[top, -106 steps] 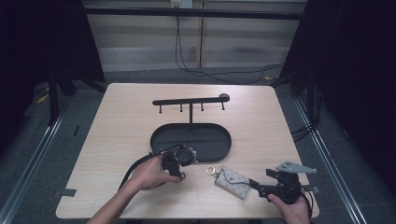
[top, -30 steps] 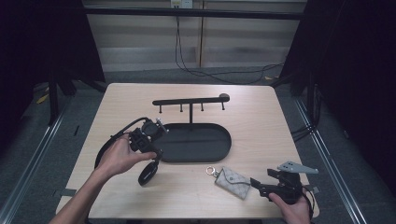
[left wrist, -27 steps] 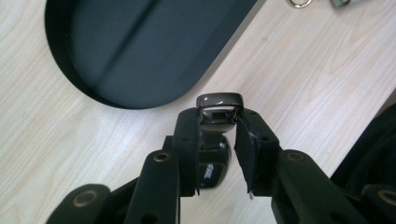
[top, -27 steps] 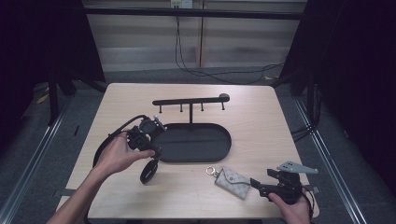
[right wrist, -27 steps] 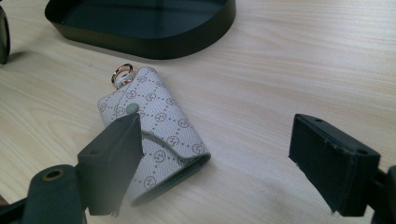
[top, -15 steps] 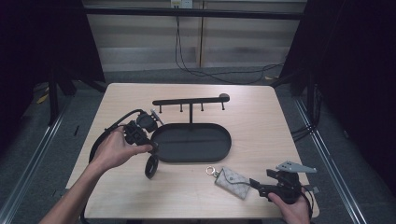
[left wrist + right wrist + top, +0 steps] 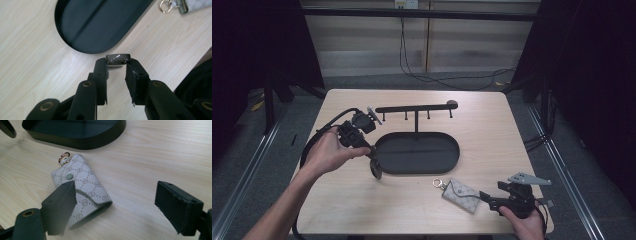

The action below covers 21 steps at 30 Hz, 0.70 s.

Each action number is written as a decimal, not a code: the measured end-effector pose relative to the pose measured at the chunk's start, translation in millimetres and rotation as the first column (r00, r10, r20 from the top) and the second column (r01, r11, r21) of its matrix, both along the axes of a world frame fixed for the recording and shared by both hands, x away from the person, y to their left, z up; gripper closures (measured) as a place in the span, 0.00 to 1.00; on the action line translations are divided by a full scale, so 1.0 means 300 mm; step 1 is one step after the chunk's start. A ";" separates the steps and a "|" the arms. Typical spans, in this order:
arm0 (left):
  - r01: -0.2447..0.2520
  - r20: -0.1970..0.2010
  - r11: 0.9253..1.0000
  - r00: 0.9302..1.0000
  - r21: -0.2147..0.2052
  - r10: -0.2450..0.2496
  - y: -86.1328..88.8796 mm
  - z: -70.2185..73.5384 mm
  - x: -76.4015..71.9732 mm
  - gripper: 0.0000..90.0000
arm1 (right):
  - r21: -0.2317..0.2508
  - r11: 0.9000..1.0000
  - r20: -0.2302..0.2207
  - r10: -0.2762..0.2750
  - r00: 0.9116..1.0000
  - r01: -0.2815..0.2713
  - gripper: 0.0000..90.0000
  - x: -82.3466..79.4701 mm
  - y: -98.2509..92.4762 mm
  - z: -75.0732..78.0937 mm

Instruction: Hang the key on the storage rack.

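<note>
Counts: we see 1 tray [image 7: 417,167], 1 rack [image 7: 414,107], 1 pouch [image 7: 81,195], 1 ring [image 7: 118,58].
L gripper [image 7: 117,68]: jaws pinching ring, held above table just off tray's end.
R gripper [image 7: 115,207]: jaws spread, pouch by one jaw.
Room: bare table [image 7: 492,125] right of tray.

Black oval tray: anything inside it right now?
The tray looks empty, with its dark floor bare. The watch hangs from the left gripper outside its rim; the key pouch lies beside it.

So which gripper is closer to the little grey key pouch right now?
Right. The right gripper sits open just beside the key pouch, one jaw over its edge. The left gripper is across the tray, holding a dark ring.
</note>
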<state>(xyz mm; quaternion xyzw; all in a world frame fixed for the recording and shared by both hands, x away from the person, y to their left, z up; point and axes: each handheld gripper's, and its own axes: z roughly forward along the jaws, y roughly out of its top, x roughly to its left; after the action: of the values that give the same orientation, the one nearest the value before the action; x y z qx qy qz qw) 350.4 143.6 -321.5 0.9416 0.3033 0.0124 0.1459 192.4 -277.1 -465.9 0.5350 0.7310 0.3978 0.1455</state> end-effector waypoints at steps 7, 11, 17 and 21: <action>-0.019 -0.012 1.000 1.000 -0.009 0.019 0.011 0.044 0.031 0.79 | 0.001 1.000 -0.001 0.002 1.000 -0.002 0.19 0.000 0.000 0.000; -0.035 -0.035 0.999 0.999 -0.005 0.034 0.008 0.062 0.064 0.79 | 0.001 1.000 -0.003 -0.001 1.000 0.001 0.19 0.000 0.000 0.000; -0.067 -0.050 0.997 0.996 0.024 0.068 -0.013 0.087 0.109 0.79 | 0.004 1.000 -0.001 0.001 1.000 -0.001 0.19 0.000 -0.001 0.000; -0.068 -0.072 0.997 0.995 0.048 0.071 -0.024 0.101 0.131 0.79 | 0.005 1.000 -0.001 0.002 1.000 -0.002 0.19 0.000 -0.002 -0.001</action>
<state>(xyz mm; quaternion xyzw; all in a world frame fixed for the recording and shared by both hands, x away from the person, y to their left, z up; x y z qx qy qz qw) 389.8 136.5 -291.3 0.9333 0.3407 -0.0102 0.1128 192.6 -277.6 -466.1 0.5350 0.7305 0.3994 0.1433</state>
